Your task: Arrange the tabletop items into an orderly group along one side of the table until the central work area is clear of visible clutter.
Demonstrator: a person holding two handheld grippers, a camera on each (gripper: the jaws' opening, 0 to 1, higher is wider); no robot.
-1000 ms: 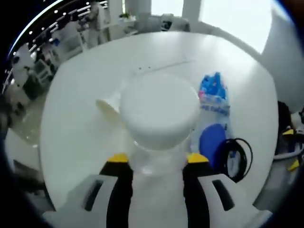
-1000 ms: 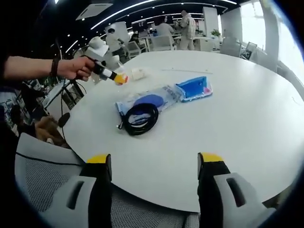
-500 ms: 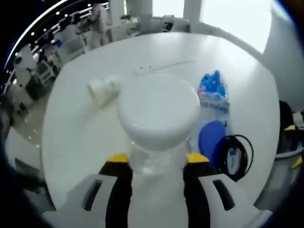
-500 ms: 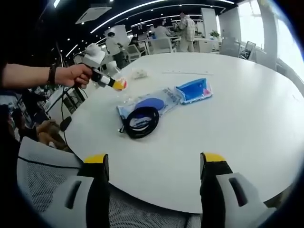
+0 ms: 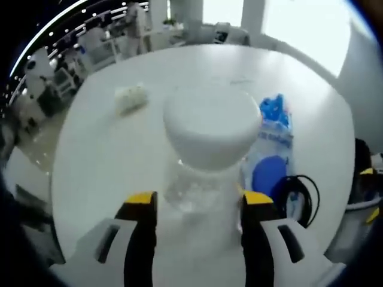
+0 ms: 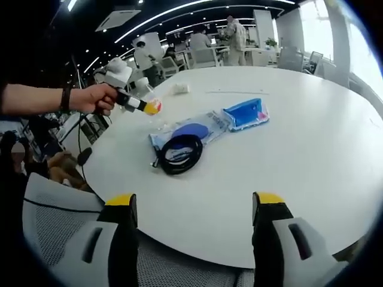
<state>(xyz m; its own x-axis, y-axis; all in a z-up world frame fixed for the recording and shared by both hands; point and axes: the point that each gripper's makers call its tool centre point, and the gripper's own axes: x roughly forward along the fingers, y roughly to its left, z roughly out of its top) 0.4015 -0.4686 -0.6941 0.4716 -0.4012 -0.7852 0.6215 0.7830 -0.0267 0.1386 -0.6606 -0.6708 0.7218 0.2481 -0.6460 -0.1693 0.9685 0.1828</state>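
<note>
The left gripper [image 5: 192,203] has its yellow-tipped jaws clamped on the clear body of a plastic bottle [image 5: 200,179], just under its broad white cap [image 5: 212,128], and holds it up over the near-left part of the round white table [image 5: 108,161]. In the right gripper view the same tool shows at the far left, a hand [image 6: 96,97] around its handle, the bottle a faint clear shape off its tip.

I'd judge that bottle light and a bit slick, its thin wall likely to give under a hard squeeze; the hold on the neck below the cap looks sensible, since the cap's overhang should stop it sliding down. Whether anything is inside it I cannot tell; it looks clear and empty-ish through the blur.

The right gripper [image 6: 194,209] hangs at the near edge with jaws wide apart and nothing between them, above a mesh chair back [image 6: 54,221].

Further out, near the table's middle, a coiled black cable [image 6: 178,153] rests on one end of a long clear pouch [image 6: 188,133] with a dark blue patch showing through it. Touching the pouch's far-right end is a bright blue packet [image 6: 245,113]. Well beyond, toward the far-left rim, lies a small white crumpled thing [image 6: 179,89]; what it is, I can't make out.
</note>
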